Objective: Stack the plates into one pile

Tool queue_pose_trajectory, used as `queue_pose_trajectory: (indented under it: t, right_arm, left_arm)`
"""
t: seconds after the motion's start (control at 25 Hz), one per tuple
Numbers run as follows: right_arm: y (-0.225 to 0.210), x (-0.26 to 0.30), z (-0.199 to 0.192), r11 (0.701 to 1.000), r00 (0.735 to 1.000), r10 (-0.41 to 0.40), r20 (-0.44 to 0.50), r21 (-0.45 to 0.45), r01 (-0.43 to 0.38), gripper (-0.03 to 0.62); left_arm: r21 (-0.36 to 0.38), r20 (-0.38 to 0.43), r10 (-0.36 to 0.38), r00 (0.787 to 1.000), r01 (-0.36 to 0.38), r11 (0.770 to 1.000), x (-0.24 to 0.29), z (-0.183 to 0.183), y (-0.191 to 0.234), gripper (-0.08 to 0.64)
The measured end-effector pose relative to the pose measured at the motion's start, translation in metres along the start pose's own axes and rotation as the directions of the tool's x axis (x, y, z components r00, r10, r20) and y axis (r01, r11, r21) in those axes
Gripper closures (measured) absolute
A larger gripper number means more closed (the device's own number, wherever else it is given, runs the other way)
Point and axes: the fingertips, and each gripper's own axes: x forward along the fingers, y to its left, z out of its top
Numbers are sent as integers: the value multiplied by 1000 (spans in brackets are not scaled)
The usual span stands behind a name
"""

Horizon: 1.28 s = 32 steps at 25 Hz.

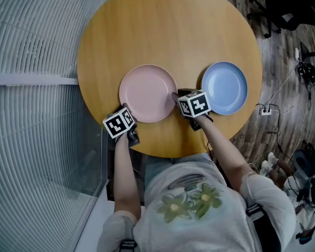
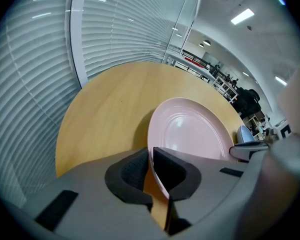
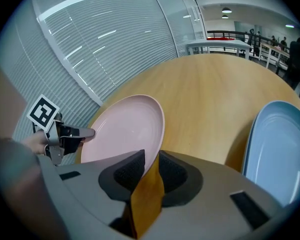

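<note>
A pink plate (image 1: 148,92) lies flat on the round wooden table (image 1: 168,25), with a blue plate (image 1: 224,87) to its right. My left gripper (image 1: 127,109) is at the pink plate's near left rim. In the left gripper view the rim (image 2: 195,129) runs between the pads, and the gripper (image 2: 151,159) is shut on it. My right gripper (image 1: 176,95) is at the near right rim of the same plate (image 3: 125,129). There the rim sits between the jaws of the gripper (image 3: 151,166), which stand apart with a gap showing. The blue plate (image 3: 280,144) lies untouched beside it.
Both plates sit towards the table's near edge, and bare wood stretches beyond them. A wall of white slats (image 1: 31,88) runs along the left. Chairs, cables and a power strip (image 1: 266,109) are on the wood floor to the right.
</note>
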Motion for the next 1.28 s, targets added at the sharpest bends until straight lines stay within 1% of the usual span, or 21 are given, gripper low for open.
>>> queue_pose_trajectory:
  t: [0.08,0.28,0.4,0.52,0.64,0.8,0.92,1.08,1.28]
  right_arm:
    - [2,-2,1,1000,1000,-15,2,-8,15,485]
    - [7,-11,-1,1000,1000,-19,22,-12,19,485]
    - [9,-24,12,1000,999,-22,40,-22,23,485]
    - [15,-48,23,999,998,-14,64,-30,16,485]
    - [31,-70,8,999,995,-17,96,-45,22,485]
    - [43,-97,-5,996,993,-48,112,-63,56,486]
    - [45,-119,-15,996,991,-62,118,-55,68,486]
    - [59,-146,-37,997,991,-71,115,-35,75,486]
    - [55,-168,-68,995,987,-97,131,-7,99,486]
  left_arm:
    - [0,-2,2,1000,-2,1000,-3,2,0,514]
    - [8,16,-14,1000,14,1000,-13,0,-1,514]
    - [23,28,-29,999,29,999,-24,11,-8,513]
    - [38,43,-38,998,37,999,-46,19,-19,512]
    - [69,68,-41,997,36,997,-73,4,-20,512]
    - [121,93,-18,996,7,993,-104,-6,-27,512]
    - [136,88,-24,996,12,991,-122,-15,-38,512]
    - [154,73,-35,997,23,988,-149,-34,-45,512]
    - [191,56,-48,997,37,981,-156,-61,-59,512]
